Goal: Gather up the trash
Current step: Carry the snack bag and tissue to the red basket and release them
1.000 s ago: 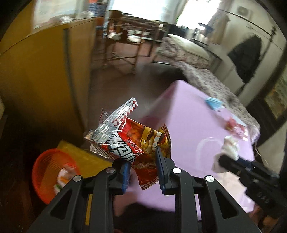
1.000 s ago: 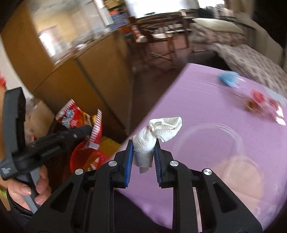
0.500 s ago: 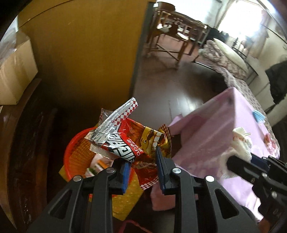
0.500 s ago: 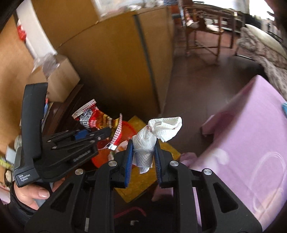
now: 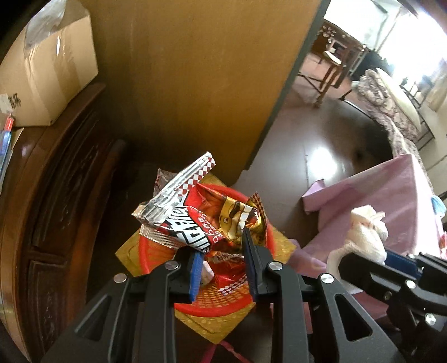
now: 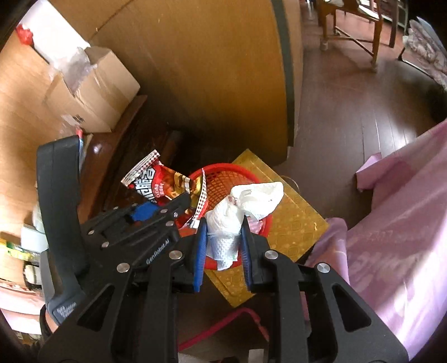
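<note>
Left gripper [image 5: 222, 257] grasps snack wrapper [image 5: 201, 220] over red basket [image 5: 218, 304]. Right gripper [image 6: 223, 240], at its 3 o'clock, clenches crumpled tissue [image 6: 240, 206].

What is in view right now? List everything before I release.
snack wrapper: one, red and silver, clamped over the basket
tissue wad: one, white, clamped over the basket
basket: one, red mesh, on the gold mat, some trash inside
gold mat: one, on the floor
cardboard box: one, brown, on the dark wooden cabinet
tablecloth: one, pink, right
chair: one, wooden, far
left gripper: black, blue pads
right gripper: black, blue pads
</note>
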A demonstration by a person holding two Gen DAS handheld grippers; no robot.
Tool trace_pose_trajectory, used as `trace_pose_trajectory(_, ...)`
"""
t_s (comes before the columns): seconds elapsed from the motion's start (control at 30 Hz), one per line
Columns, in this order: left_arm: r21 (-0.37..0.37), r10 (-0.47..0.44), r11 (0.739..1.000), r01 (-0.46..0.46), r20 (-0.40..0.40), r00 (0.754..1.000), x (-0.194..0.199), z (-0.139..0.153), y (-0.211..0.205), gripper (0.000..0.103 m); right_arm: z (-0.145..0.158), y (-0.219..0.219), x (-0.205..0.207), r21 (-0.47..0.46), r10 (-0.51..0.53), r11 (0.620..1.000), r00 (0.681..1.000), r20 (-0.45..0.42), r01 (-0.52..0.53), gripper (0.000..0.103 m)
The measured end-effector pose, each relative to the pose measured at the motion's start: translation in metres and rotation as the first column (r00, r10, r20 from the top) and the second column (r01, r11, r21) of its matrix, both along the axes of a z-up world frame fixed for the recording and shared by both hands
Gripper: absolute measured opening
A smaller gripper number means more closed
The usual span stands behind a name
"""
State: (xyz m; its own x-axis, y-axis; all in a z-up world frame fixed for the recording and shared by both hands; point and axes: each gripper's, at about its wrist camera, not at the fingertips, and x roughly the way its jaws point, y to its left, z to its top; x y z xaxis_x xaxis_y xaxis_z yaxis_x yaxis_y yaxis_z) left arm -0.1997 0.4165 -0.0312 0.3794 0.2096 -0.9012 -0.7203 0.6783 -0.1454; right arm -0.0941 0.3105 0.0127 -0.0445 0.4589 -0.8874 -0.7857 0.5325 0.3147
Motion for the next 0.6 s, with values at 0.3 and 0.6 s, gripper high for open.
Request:
trace_pose_trajectory(0.3,-0.043,0.042,0.998,-0.045,-0.077,0.996,-0.006,-0.038,0.022,0.027,-0.047,0.014,-0.003,-0.059,0.034,0.998,0.997,-0.064,-0.037,0.023)
trace_pose_trajectory(0.6,-0.056,0.056,0.996,-0.065,-0.143,0.988,-0.013,-0.064,0.020,0.027,-0.060,0.026,-0.005,-0.093,0.061,0.994,0.998,-0.025,-0.063,0.025)
